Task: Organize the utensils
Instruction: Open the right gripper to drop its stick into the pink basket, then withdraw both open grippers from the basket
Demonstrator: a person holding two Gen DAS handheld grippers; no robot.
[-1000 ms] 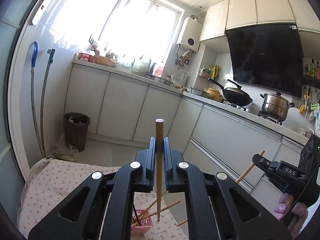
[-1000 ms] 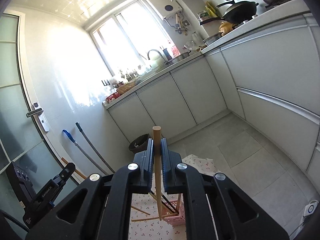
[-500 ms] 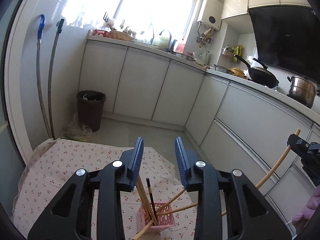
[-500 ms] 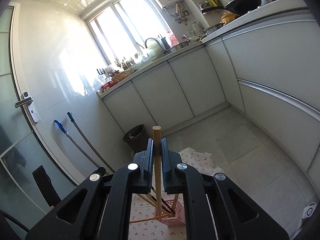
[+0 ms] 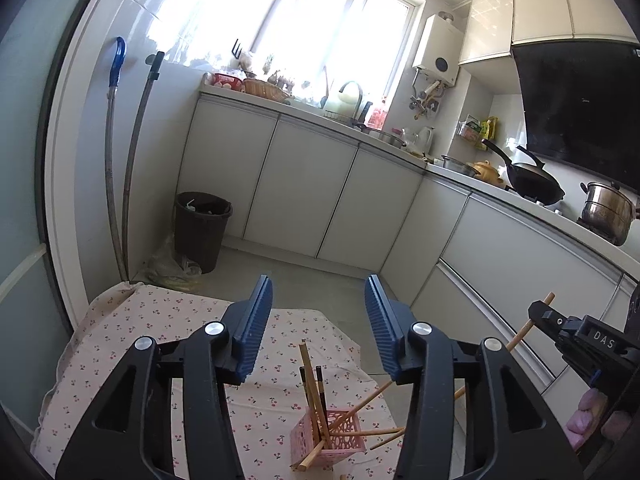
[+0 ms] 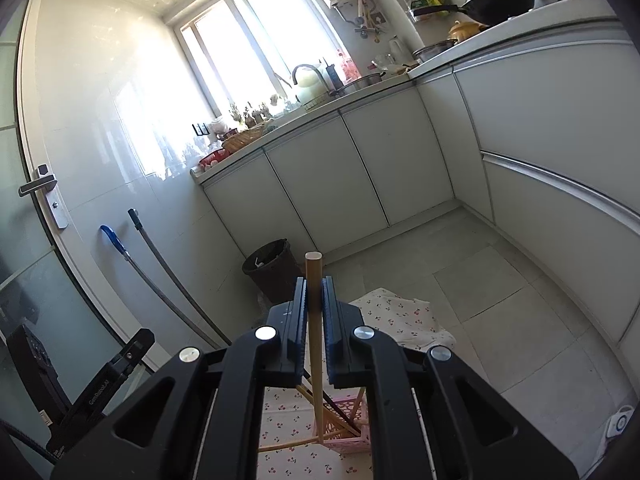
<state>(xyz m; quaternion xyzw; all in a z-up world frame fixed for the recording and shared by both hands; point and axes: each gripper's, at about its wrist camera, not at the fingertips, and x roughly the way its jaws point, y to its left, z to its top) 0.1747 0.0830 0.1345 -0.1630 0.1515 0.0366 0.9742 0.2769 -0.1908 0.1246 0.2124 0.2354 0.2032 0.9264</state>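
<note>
A pink lattice basket (image 5: 340,438) stands on the cherry-print cloth (image 5: 140,332), with several wooden chopsticks (image 5: 310,378) and a dark one leaning in it. My left gripper (image 5: 318,316) hangs above and behind the basket; its jaws are opening and nothing is between the blue pads (image 5: 256,320). My right gripper (image 6: 315,300) is shut on a wooden chopstick (image 6: 316,352) held upright, its lower tip just over the basket (image 6: 352,430). In the left wrist view the right gripper (image 5: 540,314) shows at the right edge with that chopstick (image 5: 520,336).
A dark waste bin (image 5: 202,228) and two long handles (image 5: 116,160) stand against the far wall beside the table. White cabinets (image 5: 304,184) run round the room, with a wok (image 5: 536,184) and a pot (image 5: 608,210) on the counter. The left gripper's body (image 6: 120,364) is at the right wrist view's lower left.
My left gripper let go of its chopstick, which now leans in the basket, and its jaws spread wide. Both grippers came lower toward the basket; the right keeps its chopstick.
</note>
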